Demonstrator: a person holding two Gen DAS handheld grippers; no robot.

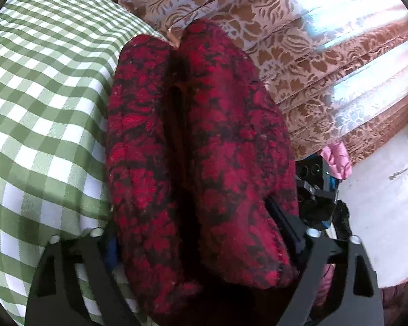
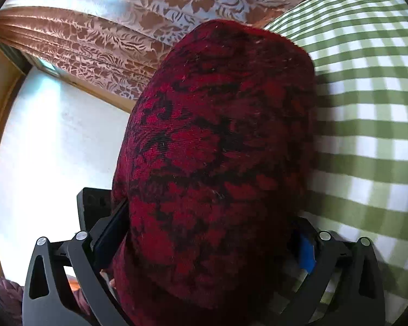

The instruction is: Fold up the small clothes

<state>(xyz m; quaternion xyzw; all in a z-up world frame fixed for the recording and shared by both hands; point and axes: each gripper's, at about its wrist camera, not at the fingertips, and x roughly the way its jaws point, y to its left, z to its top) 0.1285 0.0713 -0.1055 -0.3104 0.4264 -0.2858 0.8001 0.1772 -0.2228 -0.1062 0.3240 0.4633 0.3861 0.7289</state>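
Observation:
A thick red and black knitted garment (image 1: 204, 141) is doubled into two lobes with a dark crease down the middle. It fills the gap of my left gripper (image 1: 195, 231), and both pads lie against its sides. In the right wrist view the same garment (image 2: 220, 141) bulges up between the fingers of my right gripper (image 2: 208, 225), whose dark left pad (image 2: 110, 231) presses into the knit. The blue right pad (image 2: 306, 252) sits at the garment's edge. Part of the right gripper's body (image 1: 315, 190) shows just right of the garment in the left wrist view.
A green and white checked cloth (image 1: 40, 108) covers the surface under the garment, also seen as checked cloth (image 2: 367, 108). A brown floral curtain (image 1: 299, 54) hangs behind. Pale floor (image 2: 54, 149) lies beyond the edge, with pink fabric (image 1: 336, 157) near it.

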